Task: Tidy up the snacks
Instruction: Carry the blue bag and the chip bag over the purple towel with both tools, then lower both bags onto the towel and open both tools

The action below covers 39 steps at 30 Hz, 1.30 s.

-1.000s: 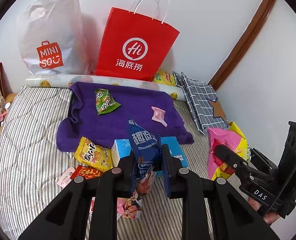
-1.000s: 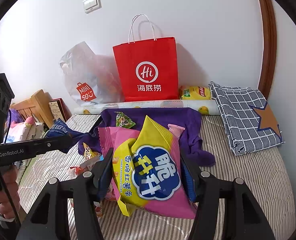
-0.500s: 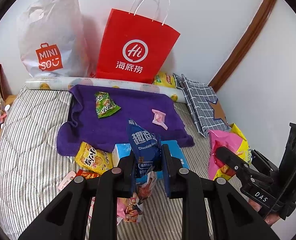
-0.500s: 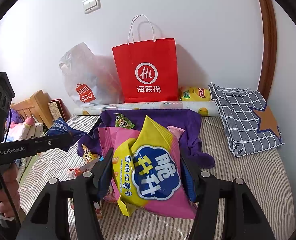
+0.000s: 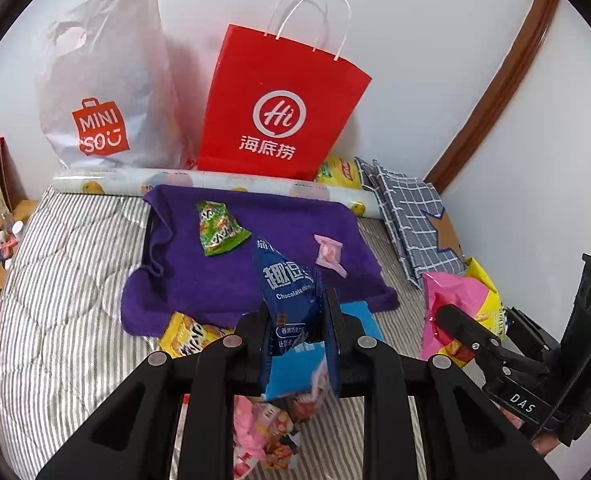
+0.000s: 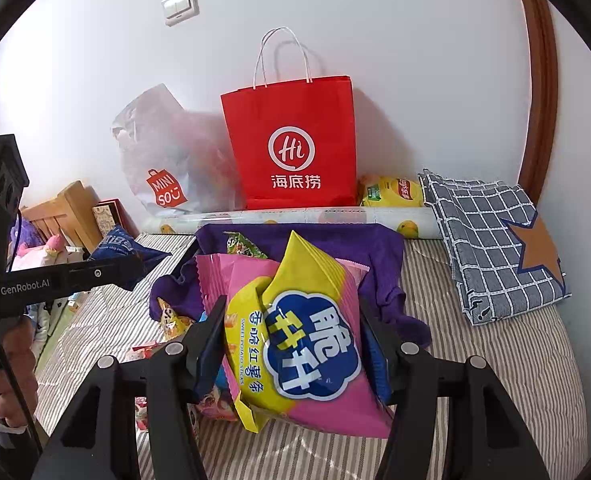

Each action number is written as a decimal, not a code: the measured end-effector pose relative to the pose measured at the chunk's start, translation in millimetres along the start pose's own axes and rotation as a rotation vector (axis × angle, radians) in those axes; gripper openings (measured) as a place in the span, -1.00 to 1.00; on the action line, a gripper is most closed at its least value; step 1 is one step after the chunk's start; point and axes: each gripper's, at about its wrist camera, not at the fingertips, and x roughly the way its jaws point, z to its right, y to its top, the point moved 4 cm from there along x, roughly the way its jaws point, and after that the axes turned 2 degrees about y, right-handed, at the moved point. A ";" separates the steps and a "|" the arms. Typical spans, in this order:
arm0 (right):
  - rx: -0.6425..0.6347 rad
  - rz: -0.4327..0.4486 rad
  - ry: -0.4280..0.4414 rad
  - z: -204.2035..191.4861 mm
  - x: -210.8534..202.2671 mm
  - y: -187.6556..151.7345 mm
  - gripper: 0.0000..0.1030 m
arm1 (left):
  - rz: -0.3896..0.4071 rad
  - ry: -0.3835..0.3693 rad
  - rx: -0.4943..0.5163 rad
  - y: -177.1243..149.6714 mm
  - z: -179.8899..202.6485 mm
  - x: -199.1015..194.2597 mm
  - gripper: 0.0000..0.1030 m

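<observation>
Striped bedding carries a purple towel and scattered snacks. Left claw pinches a blue chocolate-cookie packet above the bed; right claw clamps a pink-and-yellow sweet-potato-stick bag.

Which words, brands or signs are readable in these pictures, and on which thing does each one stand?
"MINISO": white plastic bag.
"Hi 海底捞": red paper bag.
"趣逗", "Chocolate": blue packet held by the left gripper.
"脆升升", "香脆红薯条", "SWEET POTATO STICKS": pink and yellow packet held by the right gripper.
"GenRobot.AI": left gripper's side.
"DAS": right gripper's side.
Other snack packets: unreadable.
</observation>
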 end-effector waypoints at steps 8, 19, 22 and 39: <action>0.005 -0.006 -0.007 5.9 18.8 7.4 0.11 | 0.003 0.005 -0.035 11.7 -19.8 11.7 -0.59; 0.022 0.012 -0.026 22.6 44.1 26.1 0.10 | 0.010 0.019 -0.060 32.9 -41.4 32.4 -0.59; 0.028 0.015 -0.030 28.7 52.9 31.3 0.10 | 0.002 0.025 -0.074 36.1 -47.7 41.8 -0.59; 0.081 -0.019 -0.004 53.4 128.5 46.6 0.10 | -0.057 0.080 -0.106 33.3 -71.7 102.7 -0.59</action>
